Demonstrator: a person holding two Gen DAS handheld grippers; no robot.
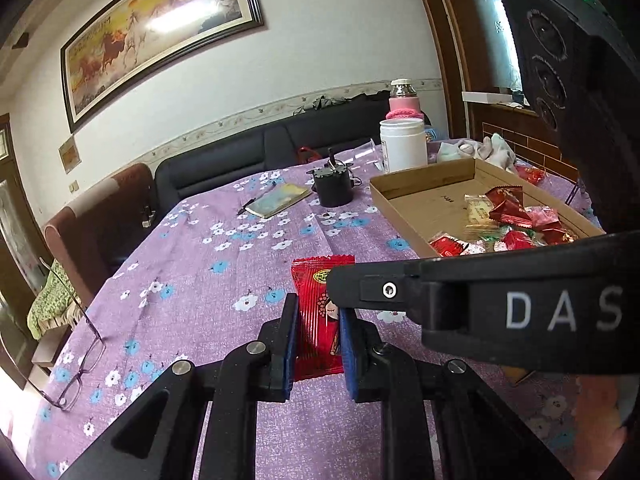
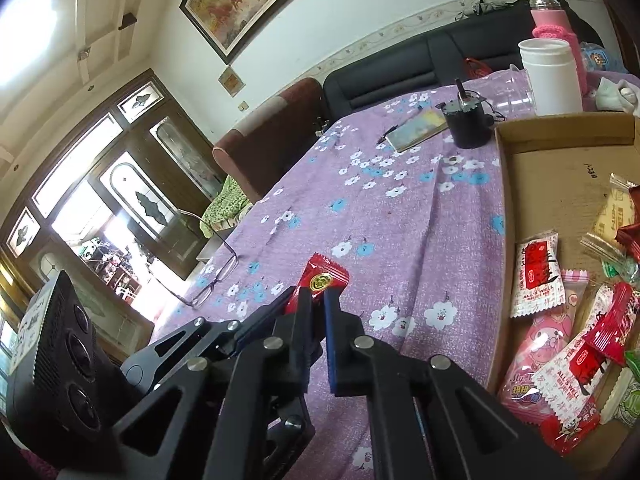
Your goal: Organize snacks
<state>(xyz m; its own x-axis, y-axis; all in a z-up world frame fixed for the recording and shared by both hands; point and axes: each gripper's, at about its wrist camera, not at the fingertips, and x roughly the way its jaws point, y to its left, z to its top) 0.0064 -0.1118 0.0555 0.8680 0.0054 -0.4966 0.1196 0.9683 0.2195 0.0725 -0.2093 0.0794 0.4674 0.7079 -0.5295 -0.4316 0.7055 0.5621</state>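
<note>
A red snack packet [image 1: 312, 280] stands upright above the purple floral tablecloth [image 1: 208, 272]. My left gripper [image 1: 318, 310] is shut on its lower half, blue pads pressing both sides. From the right, my right gripper [image 1: 340, 284] reaches across the packet's top end. In the right wrist view, the right gripper [image 2: 319, 302] is shut on the red packet [image 2: 326, 276] just under its yellow emblem. To the right lies a shallow cardboard tray [image 1: 420, 178] with several wrapped snacks [image 2: 560, 344] piled at its near end.
Folded glasses [image 1: 80, 360] lie at the table's left edge. A notebook with a pen [image 1: 280, 200], a black canister [image 1: 332, 190], a white jar [image 1: 402, 144] and a pink bottle [image 1: 404, 98] stand at the far side. A dark sofa [image 1: 224, 160] runs behind the table.
</note>
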